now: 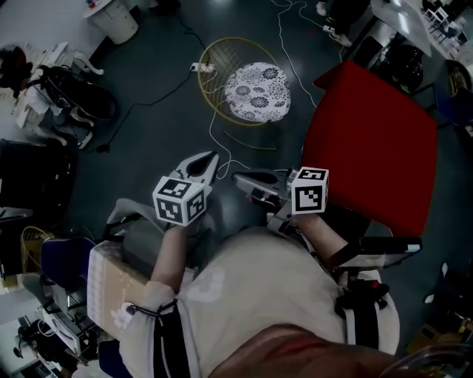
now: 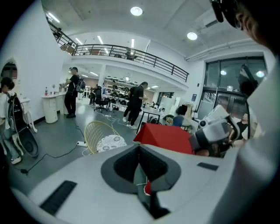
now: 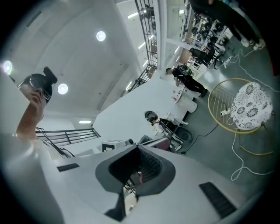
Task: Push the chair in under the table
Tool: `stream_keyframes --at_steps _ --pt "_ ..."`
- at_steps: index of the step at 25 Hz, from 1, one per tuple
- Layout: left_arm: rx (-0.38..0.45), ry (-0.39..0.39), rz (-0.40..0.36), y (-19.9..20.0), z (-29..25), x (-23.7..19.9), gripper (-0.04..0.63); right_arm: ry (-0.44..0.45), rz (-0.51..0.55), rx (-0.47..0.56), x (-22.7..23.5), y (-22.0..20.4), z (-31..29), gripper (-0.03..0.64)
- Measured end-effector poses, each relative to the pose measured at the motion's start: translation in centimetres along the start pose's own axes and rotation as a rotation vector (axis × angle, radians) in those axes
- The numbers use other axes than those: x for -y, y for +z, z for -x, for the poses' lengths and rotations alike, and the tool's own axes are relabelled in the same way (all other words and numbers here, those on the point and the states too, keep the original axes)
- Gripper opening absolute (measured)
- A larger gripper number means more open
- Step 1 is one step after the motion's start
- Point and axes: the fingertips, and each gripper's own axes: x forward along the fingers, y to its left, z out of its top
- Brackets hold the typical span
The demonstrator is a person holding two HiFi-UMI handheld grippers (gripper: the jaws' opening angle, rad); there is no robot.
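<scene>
Head view dim, perhaps underexposed; gripper views bright under ceiling lights (image 2: 136,11), edges fisheye-curved and vignetted.

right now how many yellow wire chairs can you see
1: the yellow wire chair stands left of the red table in the head view, apart from it. Others may be hidden outside the views.

The right hand-held gripper (image 3: 139,154) is keeping its jaws together, empty, facing a wire chair (image 3: 246,107) standing on the floor (image 3: 210,144).

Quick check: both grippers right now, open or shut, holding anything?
Left gripper: shut, holding nothing.
Right gripper: shut, holding nothing.
</scene>
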Motion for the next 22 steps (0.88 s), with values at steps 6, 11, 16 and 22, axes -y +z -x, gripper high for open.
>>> stream_keyframes --at_steps 6,11,16,22 --pt "-0.033 -0.009 -0.055 1.9 -3.7 2.6 0.008 0.074 -0.057 0.115 0.9 4.3 4.3 0.011" --pt "-0.029 -0.004 -0.088 3.6 -6.2 4.0 0.008 0.064 -0.066 0.166 2.7 6.4 7.5 0.011" --pt "-0.039 -0.023 -0.098 3.7 -8.6 4.9 0.008 0.075 -0.098 0.179 4.2 7.0 9.3 0.011" --pt "-0.049 -0.016 -0.099 3.7 -9.8 5.3 0.008 0.056 -0.129 0.177 4.9 7.2 10.5 0.011"
